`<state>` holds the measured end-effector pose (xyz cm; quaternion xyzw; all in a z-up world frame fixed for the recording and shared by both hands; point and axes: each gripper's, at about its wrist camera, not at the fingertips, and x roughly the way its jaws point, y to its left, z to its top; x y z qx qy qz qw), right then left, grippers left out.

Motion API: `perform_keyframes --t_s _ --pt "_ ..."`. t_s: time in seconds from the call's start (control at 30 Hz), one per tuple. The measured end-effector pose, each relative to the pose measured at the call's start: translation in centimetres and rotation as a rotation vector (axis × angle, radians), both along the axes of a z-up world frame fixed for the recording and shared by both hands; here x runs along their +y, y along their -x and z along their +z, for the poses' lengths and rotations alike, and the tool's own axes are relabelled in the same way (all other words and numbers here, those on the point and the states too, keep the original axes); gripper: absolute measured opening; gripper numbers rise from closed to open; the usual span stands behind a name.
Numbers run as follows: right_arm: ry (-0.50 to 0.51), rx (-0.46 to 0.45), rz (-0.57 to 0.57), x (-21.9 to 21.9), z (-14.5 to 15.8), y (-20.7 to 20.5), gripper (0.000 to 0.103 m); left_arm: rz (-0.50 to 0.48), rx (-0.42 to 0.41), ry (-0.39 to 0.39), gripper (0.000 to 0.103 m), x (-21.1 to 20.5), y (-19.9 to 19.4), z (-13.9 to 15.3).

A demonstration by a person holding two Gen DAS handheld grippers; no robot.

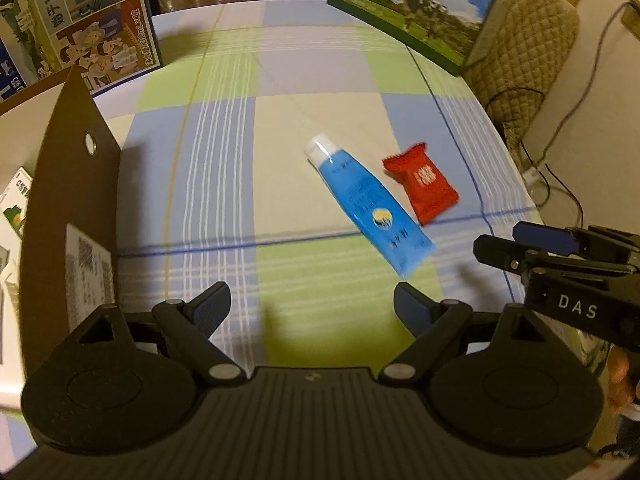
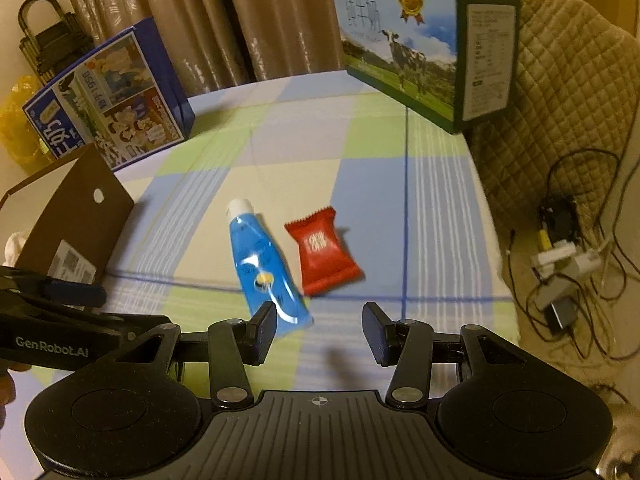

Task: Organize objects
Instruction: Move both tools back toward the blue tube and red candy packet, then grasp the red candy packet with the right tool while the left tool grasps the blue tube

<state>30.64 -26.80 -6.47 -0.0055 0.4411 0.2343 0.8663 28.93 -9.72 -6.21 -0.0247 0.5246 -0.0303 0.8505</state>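
A blue tube with a white cap (image 1: 362,204) (image 2: 264,268) lies on the checked tablecloth, cap pointing away. Beside it on the right rests a red snack packet (image 1: 420,184) (image 2: 322,250), close to the tube. My left gripper (image 1: 312,300) hovers open just short of the tube's flat end, nothing between its fingers. My right gripper (image 2: 320,330) is open too, its left finger over the tube's flat end, the packet just ahead. In the left wrist view the right gripper (image 1: 504,246) shows at the right edge.
An open brown cardboard box (image 1: 68,184) (image 2: 76,220) stands at the left. A blue illustrated carton (image 2: 108,96) and a milk carton with a cow picture (image 2: 424,44) stand at the back. Cables and plugs (image 2: 560,256) lie off the table's right edge beside a quilted cover.
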Motion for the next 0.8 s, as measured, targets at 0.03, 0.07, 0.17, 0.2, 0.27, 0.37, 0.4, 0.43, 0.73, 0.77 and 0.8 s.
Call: perform_keyframes --t_s 0.03,0.07,0.17,0.2,0.27,0.37,0.4,0.43,0.73,0.77,0.8 --pt "-0.001 -0.004 0.005 0.2 -0.2 -0.4 0.045 0.007 0.002 -0.002 0.086 0.0 -0.4 -0.2" --pt "0.001 -0.009 0.011 0.4 -0.4 -0.9 0.045 0.011 0.003 -0.004 0.086 0.0 -0.9 -0.5" --pt "0.027 -0.026 0.027 1.4 -1.0 -2.3 0.045 0.022 0.003 -0.012 0.086 0.1 -2.0 -1.1" --pt "0.036 -0.032 0.033 1.6 -1.3 -2.8 0.045 0.026 0.004 -0.015 0.086 0.3 -2.3 -1.3" --pt "0.055 -0.027 0.043 2.1 -2.0 -3.6 0.045 0.033 0.009 -0.018 0.086 0.5 -2.9 -1.7" --pt "0.067 -0.024 0.055 2.5 -2.8 -4.6 0.045 0.041 0.02 -0.018 0.086 0.7 -3.6 -2.3" --pt "0.067 -0.025 0.062 2.6 -3.0 -4.8 0.045 0.042 0.022 -0.017 0.086 0.8 -3.8 -2.5" --pt "0.07 -0.025 0.068 2.8 -3.2 -5.0 0.045 0.042 0.022 -0.015 0.086 0.9 -4.0 -2.7" --pt "0.095 -0.051 0.103 3.4 -4.2 -6.1 0.041 0.045 0.019 0.011 0.085 1.2 -5.7 -3.5" --pt "0.09 -0.055 0.095 3.2 -4.2 -6.3 0.035 0.041 0.017 0.017 0.085 1.1 -5.9 -3.5" --pt "0.089 -0.054 0.085 3.0 -4.2 -6.4 0.034 0.035 0.012 0.024 0.085 1.0 -6.1 -3.5"
